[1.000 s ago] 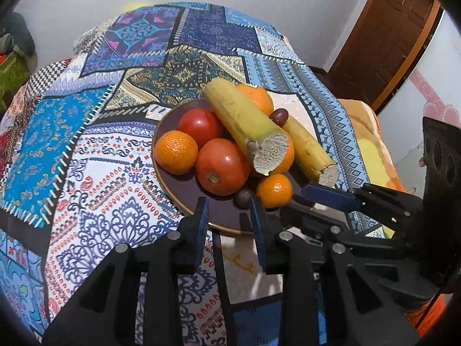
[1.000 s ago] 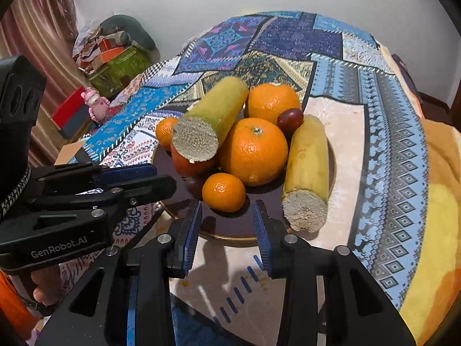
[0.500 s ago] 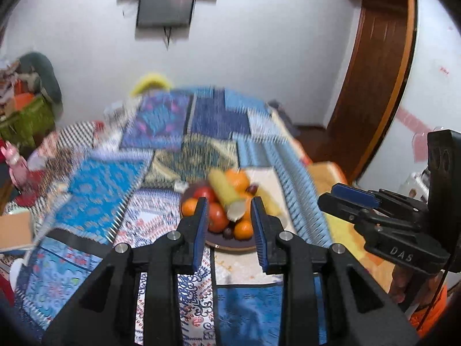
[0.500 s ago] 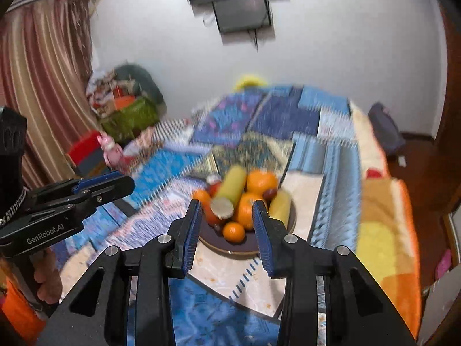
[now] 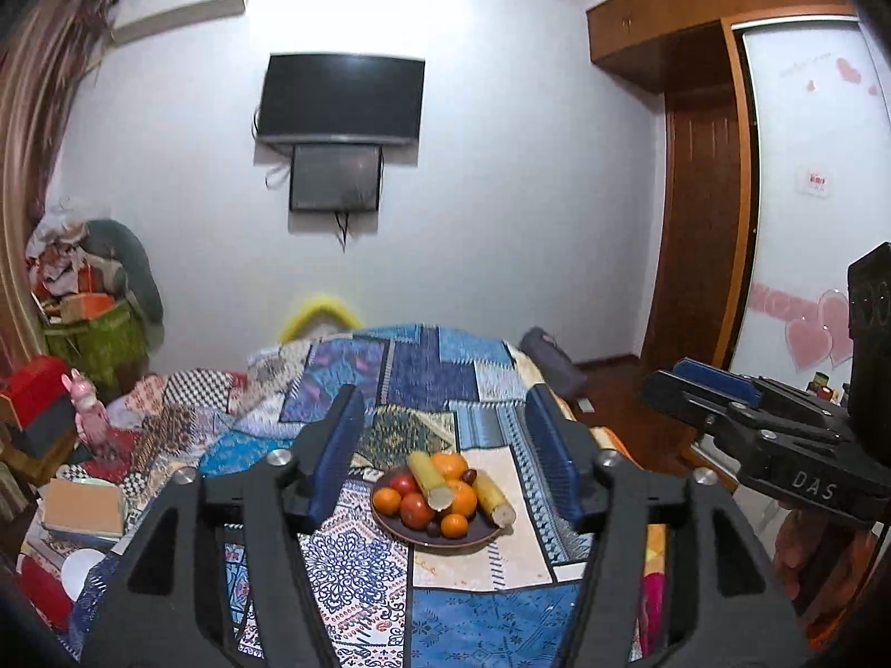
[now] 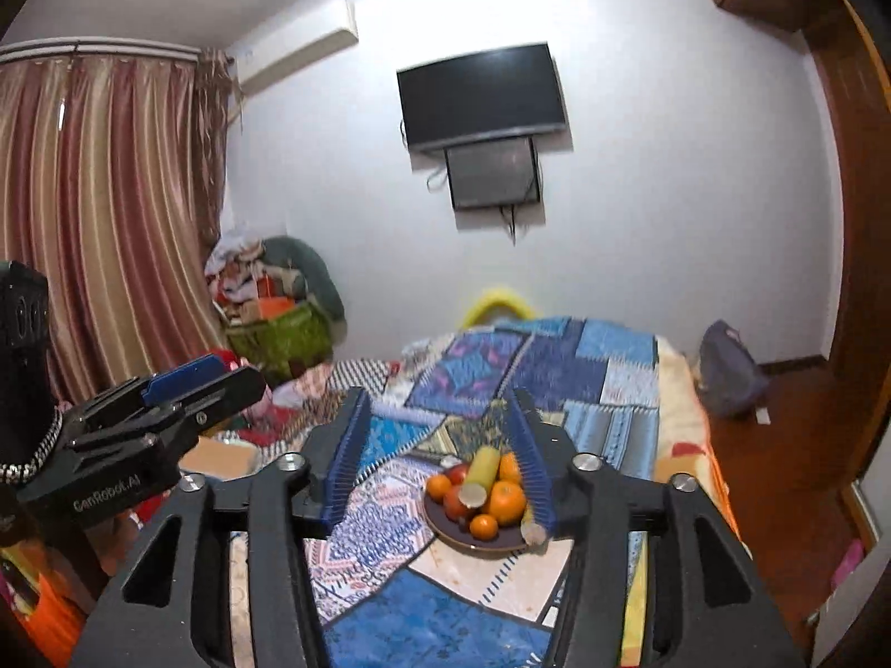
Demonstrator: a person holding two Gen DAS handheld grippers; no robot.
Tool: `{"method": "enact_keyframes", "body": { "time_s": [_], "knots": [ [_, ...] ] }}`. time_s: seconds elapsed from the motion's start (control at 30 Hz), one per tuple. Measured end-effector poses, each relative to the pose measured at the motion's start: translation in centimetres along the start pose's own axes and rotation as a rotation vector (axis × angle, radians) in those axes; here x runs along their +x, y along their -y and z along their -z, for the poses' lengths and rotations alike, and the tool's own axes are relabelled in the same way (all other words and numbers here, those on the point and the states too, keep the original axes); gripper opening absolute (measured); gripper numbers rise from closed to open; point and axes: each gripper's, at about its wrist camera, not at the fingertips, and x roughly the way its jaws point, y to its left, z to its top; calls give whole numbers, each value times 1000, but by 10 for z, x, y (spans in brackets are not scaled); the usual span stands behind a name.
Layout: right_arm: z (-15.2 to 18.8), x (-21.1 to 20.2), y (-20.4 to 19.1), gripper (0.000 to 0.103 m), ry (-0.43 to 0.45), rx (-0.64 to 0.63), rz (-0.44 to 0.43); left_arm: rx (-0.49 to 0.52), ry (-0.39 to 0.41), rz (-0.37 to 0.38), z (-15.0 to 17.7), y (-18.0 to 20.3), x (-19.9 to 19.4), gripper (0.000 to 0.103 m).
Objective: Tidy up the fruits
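Observation:
A dark round plate [image 5: 390, 527] sits on a patchwork bedspread [image 5: 423, 373], piled with oranges [image 5: 386, 500], red tomatoes [image 5: 416, 508], two cut yellow-green stalks [image 5: 427, 480] and small dark fruits. The plate also shows in the right wrist view [image 6: 445, 529] with the same pile [image 6: 505, 501]. My left gripper [image 5: 445, 465] is open and empty, held well back and above the plate. My right gripper [image 6: 440, 456] is open and empty, also far back. Each gripper shows at the edge of the other's view.
A wall-mounted TV [image 5: 339, 97] hangs above the bed. Cluttered boxes and a green bin [image 5: 94, 334] stand at the left, with curtains [image 6: 100, 211] beyond. A wooden wardrobe [image 5: 701, 211] and a grey bag [image 6: 729, 367] are at the right.
Both grippers have pulled far back and up from the plate, so the whole room shows. Their jaws have opened wide from a narrow gap. The fruit has not moved.

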Motion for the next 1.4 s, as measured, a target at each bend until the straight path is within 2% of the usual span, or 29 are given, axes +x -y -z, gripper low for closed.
{"method": "enact_keyframes", "body": {
  "time_s": [0.07, 0.17, 0.33, 0.47, 0.7, 1.4],
  "knots": [
    [-1, -5, -1, 64, 24, 7, 6, -2, 10, -3, -1, 2, -7, 63],
    [-1, -6, -2, 75, 47, 5, 24, -12, 25, -17, -1, 2, -15, 73],
    [2, -8, -7, 88, 60, -18, 62, -20, 52, -33, -1, 1, -24, 89],
    [5, -12, -10, 103, 79, -22, 98, -25, 64, -45, 1, -1, -28, 96],
    [6, -16, -13, 103, 77, -39, 115, -10, 69, -66, 4, 0, -27, 102],
    [7, -24, -10, 103, 83, -29, 119, 12, 67, -67, 7, 8, -28, 103]
  ]
}}
